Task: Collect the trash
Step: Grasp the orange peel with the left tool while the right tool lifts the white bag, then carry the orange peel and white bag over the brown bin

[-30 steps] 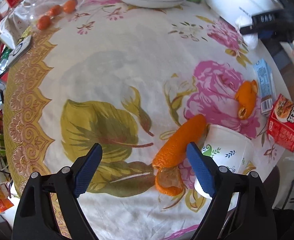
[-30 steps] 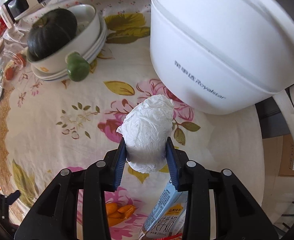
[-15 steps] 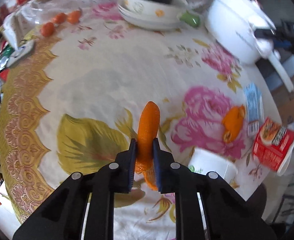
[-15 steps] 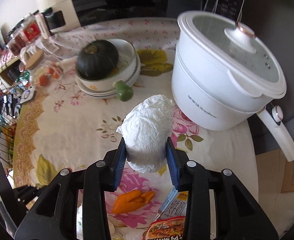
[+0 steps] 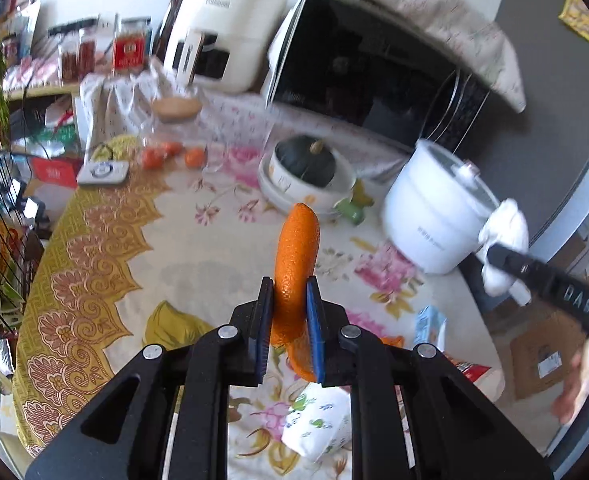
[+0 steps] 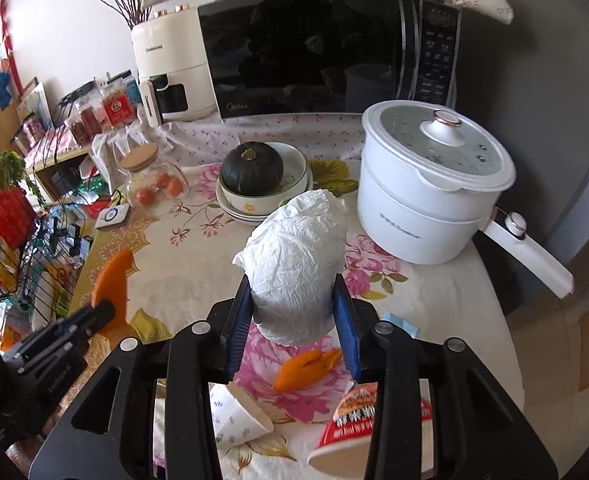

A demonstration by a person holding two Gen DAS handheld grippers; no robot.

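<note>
My left gripper [image 5: 288,292] is shut on a long orange peel [image 5: 297,252] and holds it well above the floral tablecloth; it also shows in the right wrist view [image 6: 112,280]. My right gripper [image 6: 292,292] is shut on a crumpled white tissue ball [image 6: 296,264], lifted above the table; the tissue shows at the right of the left wrist view [image 5: 504,236]. On the table lie a second orange peel [image 6: 306,368], a tipped paper cup [image 6: 238,416], a red instant-noodle cup [image 6: 358,424] and a blue carton [image 5: 430,326].
A white electric pot [image 6: 430,200] with a long handle stands at the right. Stacked bowls hold a dark green squash [image 6: 252,172]. A glass jar [image 6: 154,184] with tomatoes, a microwave [image 6: 318,52] and an air fryer [image 6: 170,68] stand behind. A wire rack [image 6: 22,264] is at the left.
My left gripper closed on the long orange peel and lifted it off the table. My right gripper rose and pulled back with the tissue still held.
</note>
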